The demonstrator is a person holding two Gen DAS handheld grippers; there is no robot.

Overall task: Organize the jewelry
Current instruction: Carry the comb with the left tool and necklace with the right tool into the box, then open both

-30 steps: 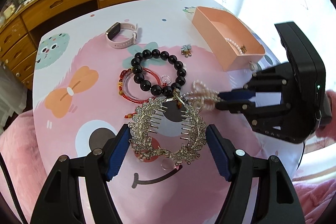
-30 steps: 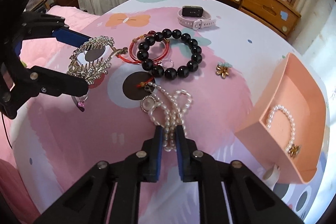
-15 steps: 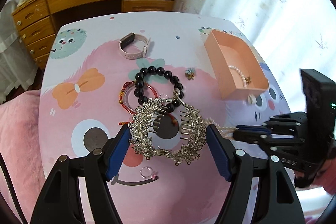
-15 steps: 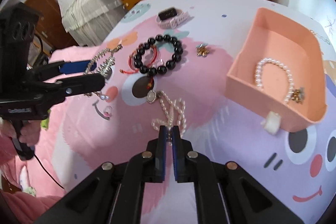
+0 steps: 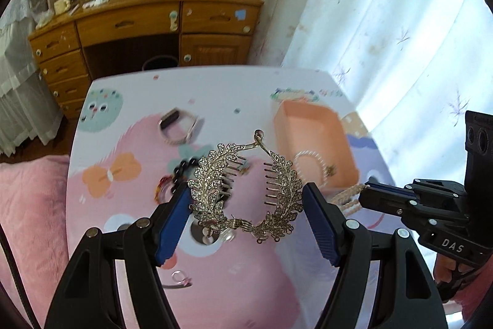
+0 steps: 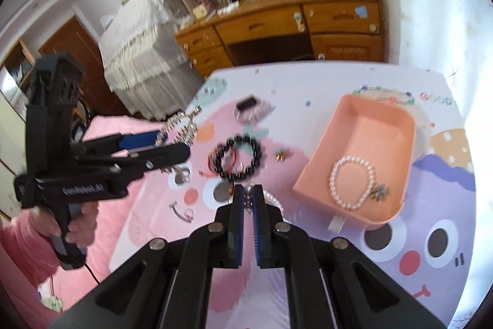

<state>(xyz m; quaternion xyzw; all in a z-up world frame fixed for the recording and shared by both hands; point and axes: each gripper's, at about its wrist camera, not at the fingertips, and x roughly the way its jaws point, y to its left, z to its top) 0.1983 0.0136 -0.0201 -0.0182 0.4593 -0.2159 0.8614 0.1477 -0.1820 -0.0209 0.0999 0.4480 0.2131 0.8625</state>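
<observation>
My left gripper is shut on a silver leaf-shaped hair comb, held by its two sides in the air above the table. The right wrist view shows the same left gripper and comb at the left. My right gripper is shut on a pearl necklace, most of which is hidden under the fingers. In the left wrist view the right gripper has pearl strands trailing from its tips. A peach box holds a pearl bracelet.
On the cartoon-print tablecloth lie a black bead bracelet, a watch band, a small flower brooch and a ring. A wooden desk stands behind the table. A hand holds the left gripper.
Both grippers have risen from the table, lifting the comb and the pearl necklace with them. Both views have tilted up, so the desk and shelves now show.
</observation>
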